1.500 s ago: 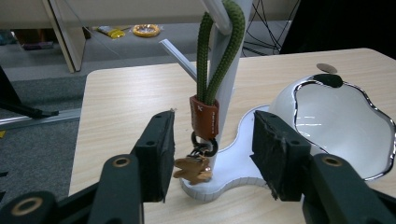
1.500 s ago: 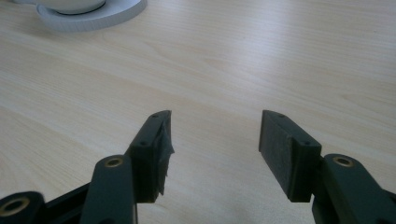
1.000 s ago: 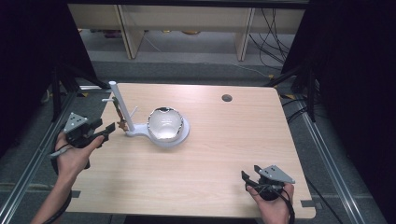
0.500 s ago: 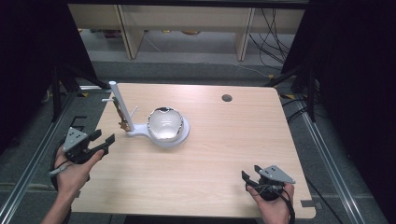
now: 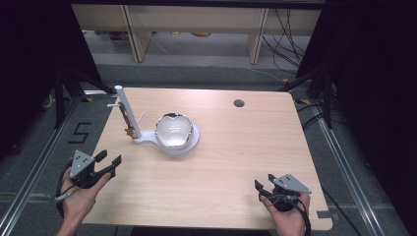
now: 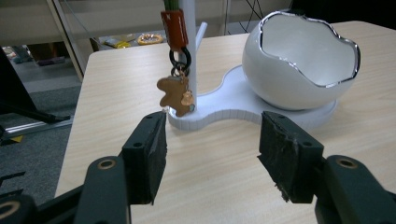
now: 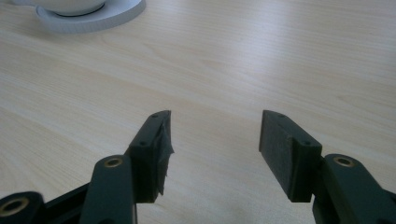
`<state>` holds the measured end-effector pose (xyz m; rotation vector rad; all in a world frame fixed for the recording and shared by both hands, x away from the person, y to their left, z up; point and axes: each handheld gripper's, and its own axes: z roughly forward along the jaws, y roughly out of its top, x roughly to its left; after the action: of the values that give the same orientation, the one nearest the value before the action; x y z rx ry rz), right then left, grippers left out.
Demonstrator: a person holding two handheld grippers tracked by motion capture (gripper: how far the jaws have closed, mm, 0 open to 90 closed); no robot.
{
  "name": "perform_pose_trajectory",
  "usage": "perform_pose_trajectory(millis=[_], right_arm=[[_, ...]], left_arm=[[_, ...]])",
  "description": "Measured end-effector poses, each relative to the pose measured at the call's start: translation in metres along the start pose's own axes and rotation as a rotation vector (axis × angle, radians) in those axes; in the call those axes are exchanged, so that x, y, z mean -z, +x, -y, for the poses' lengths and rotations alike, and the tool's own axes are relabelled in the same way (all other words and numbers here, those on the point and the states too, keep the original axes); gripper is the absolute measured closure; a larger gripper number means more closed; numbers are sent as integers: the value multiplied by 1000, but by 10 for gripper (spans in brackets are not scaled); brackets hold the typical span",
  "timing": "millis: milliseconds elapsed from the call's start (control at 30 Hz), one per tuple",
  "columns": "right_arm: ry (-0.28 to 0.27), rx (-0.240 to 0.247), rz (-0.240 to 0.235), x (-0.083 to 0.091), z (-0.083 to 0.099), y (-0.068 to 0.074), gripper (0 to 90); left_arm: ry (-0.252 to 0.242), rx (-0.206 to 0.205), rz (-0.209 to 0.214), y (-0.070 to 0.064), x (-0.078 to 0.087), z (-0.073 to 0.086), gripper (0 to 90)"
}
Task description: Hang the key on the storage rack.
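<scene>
A light wooden table (image 5: 236, 162) is seen from above, with a person's two hands entering from the near edge, each holding a black two-jaw gripper. Toward the far left of the table stands a white plastic stand (image 5: 147, 138) with an upright post (image 5: 125, 110) and a white egg-shaped bowl with a silver, jagged rim (image 5: 173, 130) seated on its round base.

In the left gripper view, a keychain with a brown gingerbread-figure charm and a red tag (image 6: 175, 91) is seen hanging from a peg on the post, the charm dangling just above the stand's base. The bowl (image 6: 301, 60) appears empty inside.

The left gripper (image 5: 109, 164) is held near the table's left front corner, its jaws spread wide and gripping nothing; it is pointed toward the keychain but is well apart from it. The right gripper (image 5: 261, 190) rests low at the right front edge (jaws likewise wide apart, nothing between them), facing bare tabletop with the stand's base (image 7: 88, 18) far off.

Judged from this arrangement, the keychain is already hung and neither tool is engaged with it, so the hanging appears done, with little left beyond resting the grippers.
</scene>
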<state>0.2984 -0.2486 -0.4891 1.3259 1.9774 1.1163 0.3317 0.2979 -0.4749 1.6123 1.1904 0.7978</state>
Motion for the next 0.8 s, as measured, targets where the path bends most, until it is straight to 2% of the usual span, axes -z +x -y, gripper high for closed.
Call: perform_pose_trajectory(millis=[233,333,367,600,800], right_arm=[[6,1,3,1,0,0,445],[12,-13,8,1,0,2,444],[10,-1,3,0,0,1,444],[0,-1,-2,-1,1,1,443],[-1,-8,-9,-1,2,1,440]], left_arm=[[-2,-2,-23,1,-1,23,412],[-13,-3,-19,1,-3,32,409],[-18,-5,-16,2,-5,35,408],[-34,-28,-14,-1,-7,42,402],[-28,-28,-6,-4,-8,47,398]])
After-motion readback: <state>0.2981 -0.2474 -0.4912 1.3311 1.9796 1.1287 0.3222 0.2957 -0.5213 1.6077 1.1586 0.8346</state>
